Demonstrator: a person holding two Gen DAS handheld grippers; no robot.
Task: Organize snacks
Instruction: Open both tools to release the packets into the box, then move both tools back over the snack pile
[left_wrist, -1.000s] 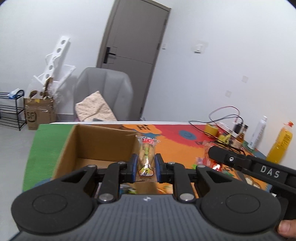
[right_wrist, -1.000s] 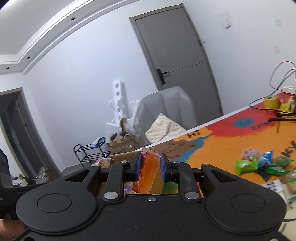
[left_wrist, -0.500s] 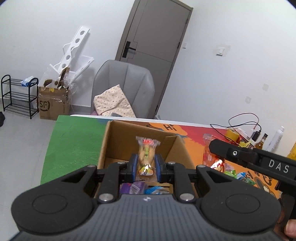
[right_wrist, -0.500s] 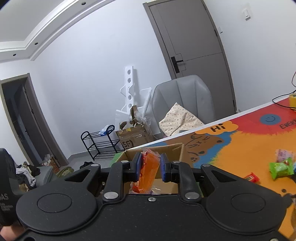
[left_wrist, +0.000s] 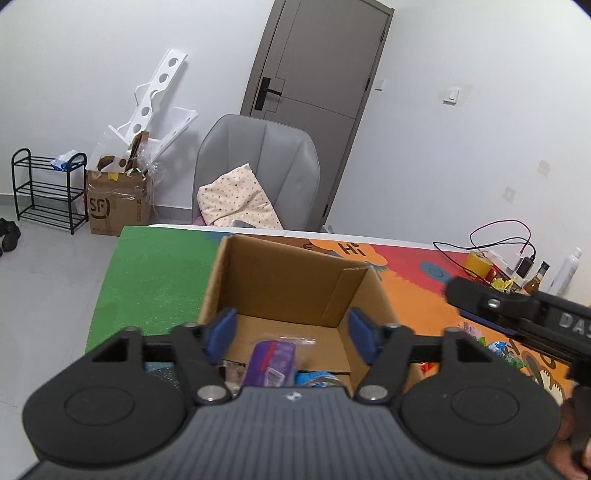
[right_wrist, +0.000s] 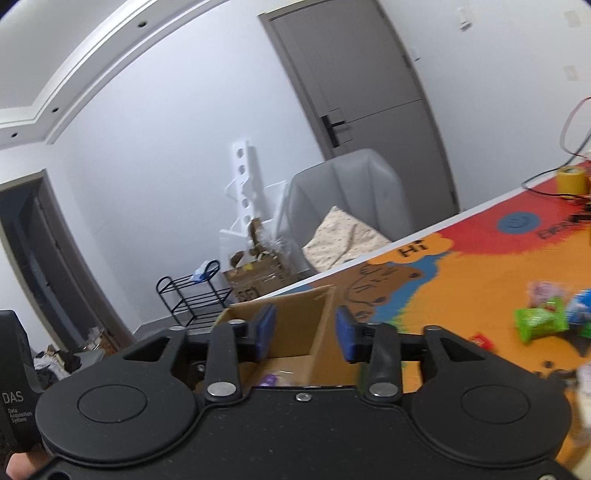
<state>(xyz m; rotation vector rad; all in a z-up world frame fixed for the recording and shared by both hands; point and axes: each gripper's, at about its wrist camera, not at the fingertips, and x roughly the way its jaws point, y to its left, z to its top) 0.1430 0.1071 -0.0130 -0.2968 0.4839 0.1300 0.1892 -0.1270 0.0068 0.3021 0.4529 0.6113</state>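
- Left wrist view: the left gripper (left_wrist: 291, 334) hangs over the open cardboard box (left_wrist: 295, 280), its blue-padded fingers (left_wrist: 221, 328) apart and still spreading, with nothing pressed between them.
- Inside the box, below the gap, a purple snack packet (left_wrist: 272, 360) in a clear wrapper lies on the bottom, with a blue wrapper (left_wrist: 314, 378) just beside it, partly hidden by the gripper body.
- The box stands on the tabletop (left_wrist: 155, 280), which carries a bright mat: green to the left of the box, orange and red to the right.
- The right gripper (left_wrist: 517, 314) reaches in from the right edge as a dark bar marked "DAS"; below it a few loose snack packets (left_wrist: 498, 349) lie on the mat.
- At the far right end of the tabletop stand a yellow tape roll (left_wrist: 478, 263), small bottles and cables.
- Behind the tabletop a grey chair (left_wrist: 258, 162) holds a dotted cushion (left_wrist: 236, 201).
- Right wrist view: the right gripper (right_wrist: 306, 334) points at the near corner of the cardboard box (right_wrist: 295, 310); its fingers (right_wrist: 346, 338) are parted and widening, nothing held, the box wall showing in the gap.
- A purple packet (right_wrist: 269, 378) shows low inside the box.
- To the right, on the orange mat, lie a green packet (right_wrist: 541, 323), a blue one beside it and a small red one (right_wrist: 482, 340); this side is blurred.
- At the left edge a hand (right_wrist: 18, 463) holds the other handle.
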